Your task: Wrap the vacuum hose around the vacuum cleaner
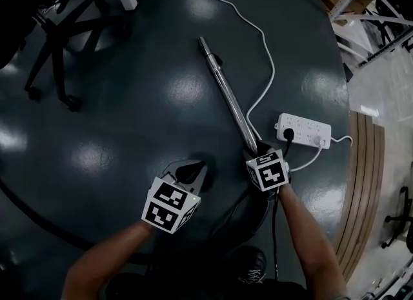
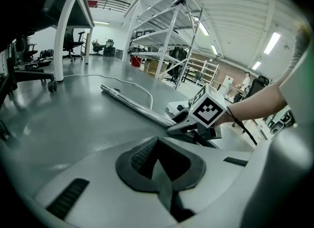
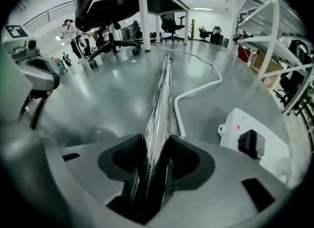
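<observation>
A chrome vacuum tube lies on the dark floor, running from the upper middle down to my right gripper. In the right gripper view the tube passes between the jaws of the right gripper, which stand apart on either side of it and point steeply down. My left gripper hangs low over bare floor left of the tube's near end. Its jaws are shut with nothing between them. The left gripper view shows the right gripper at the tube. No vacuum body shows clearly.
A white power strip with a black plug lies right of the tube, and its white cable curves up across the floor. An office chair base stands at upper left. Wooden boards and shelving sit at the right.
</observation>
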Tool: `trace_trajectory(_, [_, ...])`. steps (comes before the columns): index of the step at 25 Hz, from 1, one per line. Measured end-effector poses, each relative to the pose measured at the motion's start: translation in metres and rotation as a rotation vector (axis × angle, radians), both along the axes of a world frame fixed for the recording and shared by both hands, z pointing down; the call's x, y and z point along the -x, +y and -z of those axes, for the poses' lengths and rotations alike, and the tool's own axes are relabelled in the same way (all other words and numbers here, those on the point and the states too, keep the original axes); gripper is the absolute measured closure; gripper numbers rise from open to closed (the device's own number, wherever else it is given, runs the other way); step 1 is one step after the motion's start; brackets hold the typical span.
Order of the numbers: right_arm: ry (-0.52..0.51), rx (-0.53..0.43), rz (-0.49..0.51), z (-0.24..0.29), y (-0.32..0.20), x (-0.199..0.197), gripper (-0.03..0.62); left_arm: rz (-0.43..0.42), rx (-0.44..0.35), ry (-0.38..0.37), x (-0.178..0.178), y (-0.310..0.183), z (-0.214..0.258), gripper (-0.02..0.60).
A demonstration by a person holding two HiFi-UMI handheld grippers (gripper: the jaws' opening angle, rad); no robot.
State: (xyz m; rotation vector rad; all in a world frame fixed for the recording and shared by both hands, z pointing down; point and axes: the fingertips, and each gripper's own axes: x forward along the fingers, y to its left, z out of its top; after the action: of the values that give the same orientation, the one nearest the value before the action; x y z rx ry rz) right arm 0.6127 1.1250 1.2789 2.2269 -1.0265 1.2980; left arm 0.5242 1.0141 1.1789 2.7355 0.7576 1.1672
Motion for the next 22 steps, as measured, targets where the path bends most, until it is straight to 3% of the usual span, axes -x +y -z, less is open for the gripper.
trace_trajectory(7, [-0.005, -0.004, -0.043, 0.003, 0.002, -0.001, 0.427, 0.009, -0.034, 0.013, 0.005, -0.016, 0.006, 0.574])
trace_trajectory(14, [-0.005, -0.033, 0.001, 0.030, -0.007, 0.013, 0.427, 0.020, -0.054, 0.055, -0.001, -0.022, 0.024, 0.574])
trace_trajectory(22, [0.005, -0.058, 0.056, 0.102, -0.014, 0.053, 0.427, 0.027, -0.055, 0.057, 0.011, -0.025, 0.091, 0.574])
